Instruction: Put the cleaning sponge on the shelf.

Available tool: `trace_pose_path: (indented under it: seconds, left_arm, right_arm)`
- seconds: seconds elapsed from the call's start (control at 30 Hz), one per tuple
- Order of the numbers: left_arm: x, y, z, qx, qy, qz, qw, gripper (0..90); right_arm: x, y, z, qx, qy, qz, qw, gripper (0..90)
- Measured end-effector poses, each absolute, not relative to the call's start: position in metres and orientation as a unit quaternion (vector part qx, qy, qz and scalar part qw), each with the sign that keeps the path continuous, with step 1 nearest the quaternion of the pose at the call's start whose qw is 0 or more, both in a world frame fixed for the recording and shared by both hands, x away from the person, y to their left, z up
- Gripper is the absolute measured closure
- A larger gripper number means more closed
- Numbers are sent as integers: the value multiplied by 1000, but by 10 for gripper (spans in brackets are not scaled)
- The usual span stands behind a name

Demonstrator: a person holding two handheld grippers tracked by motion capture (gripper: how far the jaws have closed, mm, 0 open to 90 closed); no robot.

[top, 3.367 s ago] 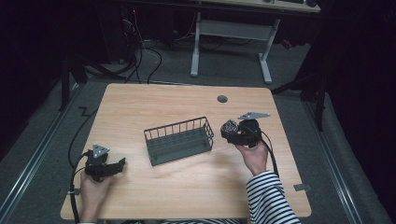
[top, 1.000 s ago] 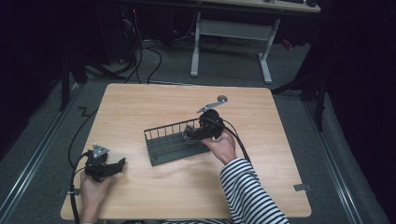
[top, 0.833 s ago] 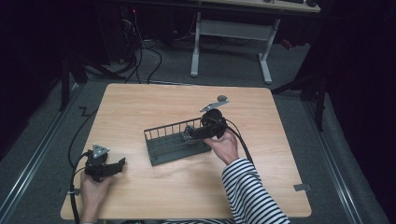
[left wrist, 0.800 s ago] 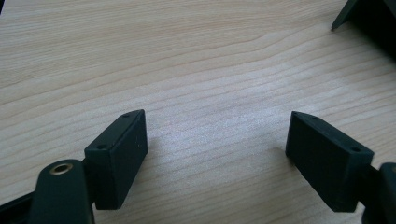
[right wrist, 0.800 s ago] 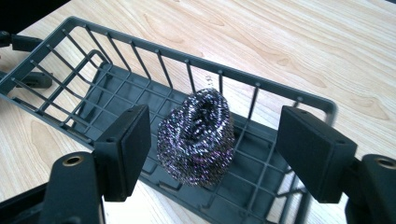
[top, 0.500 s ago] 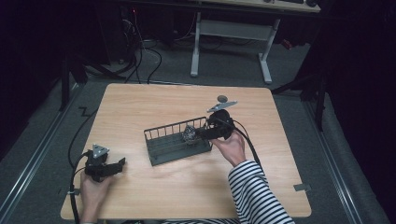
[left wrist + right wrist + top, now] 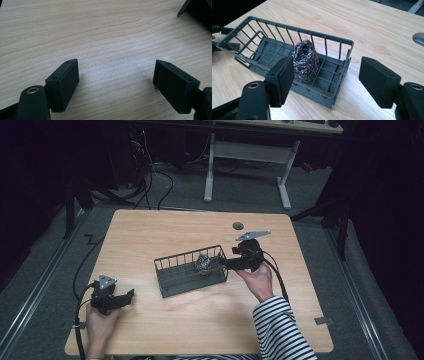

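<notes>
From where I sit at the controls, the right gripper (image 7: 226,263) hangs at the right end of the wire basket (image 7: 172,278) in the middle of the high view, its fingers (image 7: 283,77) spread wide with nothing between them. The steel scouring ball (image 7: 305,60) sits inside the basket at that same near end, leaning against the far wall of bars; in the right gripper view it lies just ahead and a little left of centre, past the basket's end rim and lower than the fingers, so any next grasp would, I judge, have to come down over the rim rather than straight in. The basket's long axis runs away toward the upper left of that view, and toward the lower left in the high view. The right hand is plainly the nearer one; the left gripper (image 7: 118,299) rests well apart at the lower left of the tabletop (image 7: 150,235), its fingers (image 7: 64,82) also parted and empty over bare wood. Whether the ball touches the bars behind it I cannot quite settle (its underside is hidden by the near rim), and a small grey disc (image 7: 238,225) near the tabletop's far edge is too small to identify.
</notes>
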State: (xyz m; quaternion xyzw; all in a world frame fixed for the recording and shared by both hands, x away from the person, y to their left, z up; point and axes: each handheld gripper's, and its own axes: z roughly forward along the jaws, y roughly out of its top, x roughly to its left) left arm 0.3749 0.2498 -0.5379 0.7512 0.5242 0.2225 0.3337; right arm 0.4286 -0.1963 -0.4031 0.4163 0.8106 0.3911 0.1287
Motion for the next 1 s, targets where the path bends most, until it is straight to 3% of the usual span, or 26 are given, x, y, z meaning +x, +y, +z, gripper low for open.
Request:
trace_pose_path:
  seconds: [1.0]
  left_arm:
    - [375, 249, -538, 750, 525, 223, 334, 215]
  right_arm:
    - [393, -266, -402, 459, 768, 420, 156, 325]
